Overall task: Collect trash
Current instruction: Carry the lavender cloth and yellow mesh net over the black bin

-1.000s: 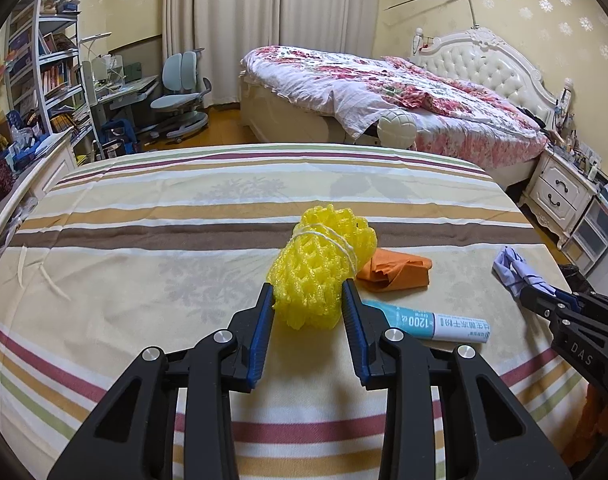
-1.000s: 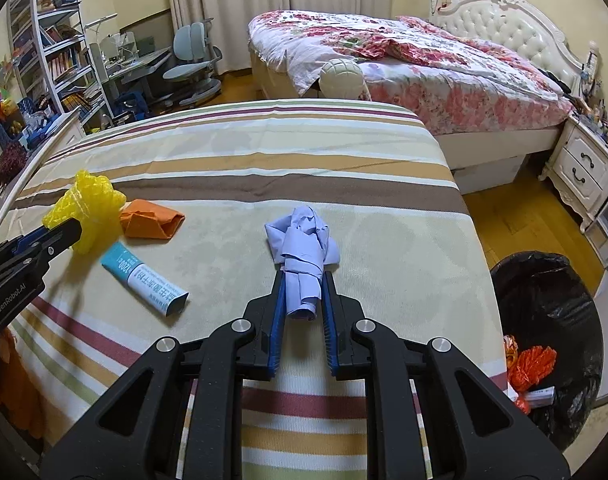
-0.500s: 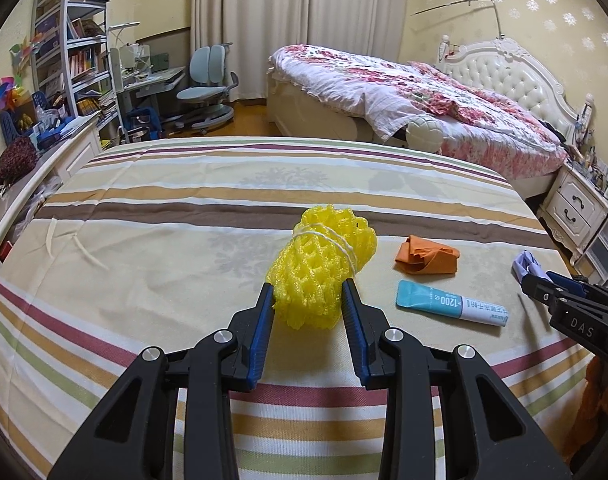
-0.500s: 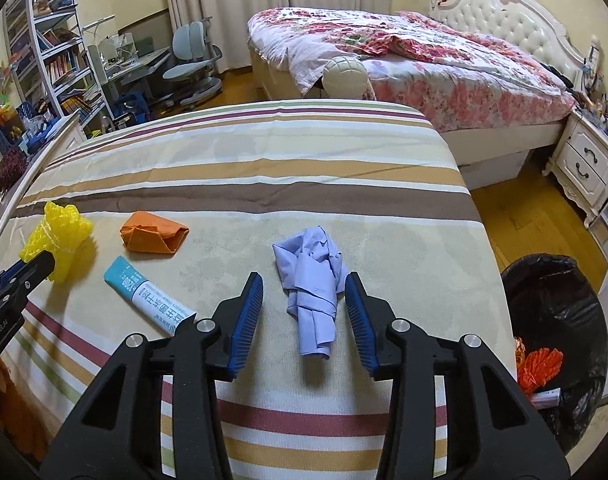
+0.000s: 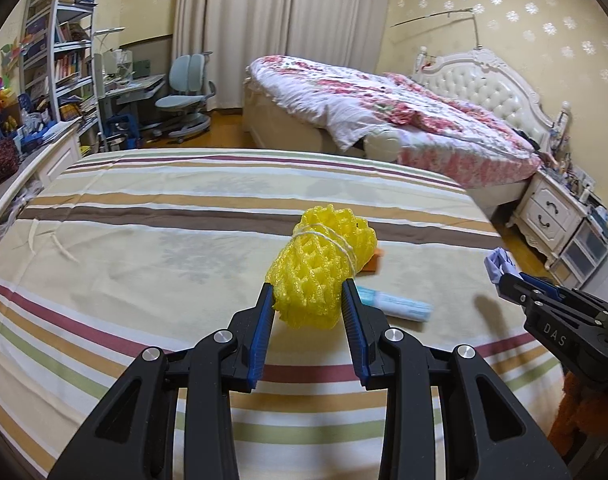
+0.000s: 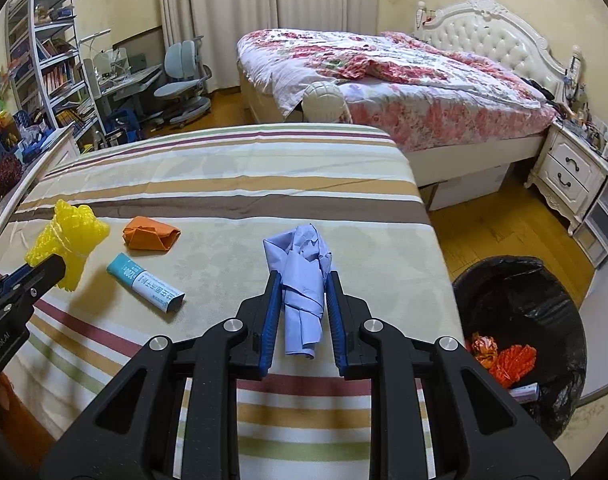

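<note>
My left gripper [image 5: 307, 294] is shut on a yellow foam net [image 5: 322, 266] and holds it above the striped bedspread [image 5: 144, 240]. My right gripper [image 6: 303, 286] is shut on a crumpled pale blue paper [image 6: 302, 268], lifted off the bedspread [image 6: 232, 184]. An orange folded wrapper [image 6: 150, 234] and a teal and white tube [image 6: 144, 284] lie on the bedspread between the grippers. The yellow net shows at the left of the right wrist view [image 6: 66, 242]. A black-lined trash bin [image 6: 520, 336] stands on the floor to the right, with orange trash inside.
A bed with a floral quilt [image 6: 384, 68] stands beyond the striped bed. A white nightstand [image 6: 572, 172] is at the right. A desk, chair [image 5: 184, 100] and bookshelves [image 5: 60, 60] fill the far left.
My right gripper opened around the blue paper, then shut on it again and raised it. My left gripper has swung left with the yellow net, which now hides most of the orange wrapper.
</note>
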Demonstrator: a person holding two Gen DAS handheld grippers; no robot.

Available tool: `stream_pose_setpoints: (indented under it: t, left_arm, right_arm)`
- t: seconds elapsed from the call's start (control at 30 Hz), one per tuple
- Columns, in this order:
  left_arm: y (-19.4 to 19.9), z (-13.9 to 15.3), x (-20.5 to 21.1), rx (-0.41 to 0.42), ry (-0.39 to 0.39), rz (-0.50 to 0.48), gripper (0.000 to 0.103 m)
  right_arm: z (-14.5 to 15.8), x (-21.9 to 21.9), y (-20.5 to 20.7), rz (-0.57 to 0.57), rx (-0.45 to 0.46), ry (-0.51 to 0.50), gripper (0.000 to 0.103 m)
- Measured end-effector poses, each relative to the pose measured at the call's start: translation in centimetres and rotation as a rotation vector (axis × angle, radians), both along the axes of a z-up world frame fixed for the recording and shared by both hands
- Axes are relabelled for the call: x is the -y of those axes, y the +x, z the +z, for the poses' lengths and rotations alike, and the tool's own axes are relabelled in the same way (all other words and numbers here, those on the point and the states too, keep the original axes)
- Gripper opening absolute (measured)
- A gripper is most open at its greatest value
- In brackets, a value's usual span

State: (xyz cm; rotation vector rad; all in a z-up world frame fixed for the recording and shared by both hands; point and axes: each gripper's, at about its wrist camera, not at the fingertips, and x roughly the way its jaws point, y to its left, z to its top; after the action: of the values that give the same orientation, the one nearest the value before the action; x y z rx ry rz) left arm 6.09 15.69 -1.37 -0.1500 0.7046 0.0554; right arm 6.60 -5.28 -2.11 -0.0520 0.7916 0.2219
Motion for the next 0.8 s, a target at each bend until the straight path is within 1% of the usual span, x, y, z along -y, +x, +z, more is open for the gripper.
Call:
stream_pose_setpoints:
  t: [0.2,0.33,0.47,0.57,0.8]
  left_arm:
    - [0.4,0.6,4.7,0.014,-0.018,-0.102,0.035]
    - [0.9,0.7,8.1,0.025,-0.026,-0.173,0.035]
    - [1.4,0.6,11.6,0.023,-0.034,-0.238,0.035]
    - [1.9,0.5,14.1,0.019,-0.039,-0.284,0.035]
    - [2.7,0.1,19.2,0.026,-0.010,-0.369,0.035]
  right_arm:
    - [1.6,4.3,-1.6,-0.078,0.050,0.011,0.022]
    - [2.4,8.1,-2.3,-0.151,0.079,0.007,0.022]
    - [2.3,11.3,-2.4,-0.222,0.092,-0.012,0.022]
    - [2.0,13.6,-2.3,-0.270,0.093,-0.008,0.022]
    - [1.0,17.6,-2.0,-0.351,0.096,-0.009,0.022]
